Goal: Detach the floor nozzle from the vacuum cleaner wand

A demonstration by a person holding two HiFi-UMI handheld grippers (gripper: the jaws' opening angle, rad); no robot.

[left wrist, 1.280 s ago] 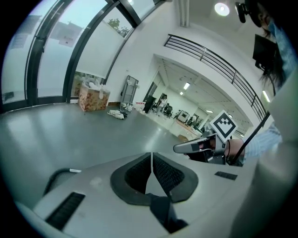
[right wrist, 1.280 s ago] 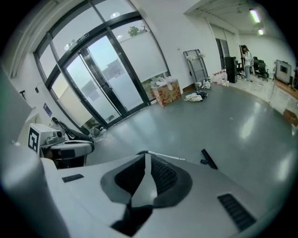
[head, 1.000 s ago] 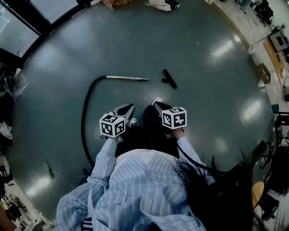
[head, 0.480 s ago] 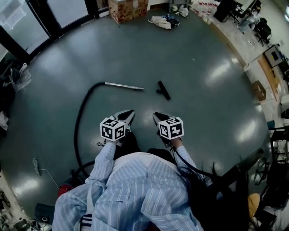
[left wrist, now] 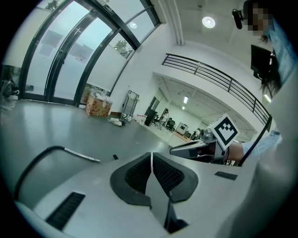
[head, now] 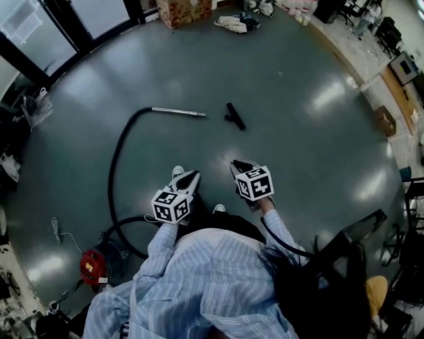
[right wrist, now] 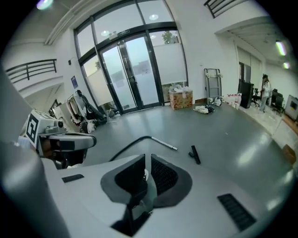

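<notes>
In the head view the black floor nozzle (head: 234,116) lies on the grey floor, apart from the metal wand (head: 177,112); a bare gap of floor separates them. The wand's black hose (head: 114,169) curves back to a red vacuum canister (head: 94,265). My left gripper (head: 190,179) and right gripper (head: 240,167) hang side by side in front of the person, well short of both parts, jaws together and empty. The left gripper view shows its pads (left wrist: 139,174) meeting, with the wand (left wrist: 81,155) far off. The right gripper view shows the nozzle (right wrist: 194,155) and wand (right wrist: 164,143) beyond its gripper (right wrist: 145,169).
A cardboard box (head: 185,10) and a cloth pile (head: 233,23) sit at the far edge by the glass doors (right wrist: 135,74). A black stand (head: 358,232) is close at the right, desks (head: 397,66) beyond it. A thin white cable (head: 63,235) lies at the left.
The view and both grippers have drawn back from the wand and nozzle, which now lie farther off. The red canister has come into view at the lower left. The jaws stay together.
</notes>
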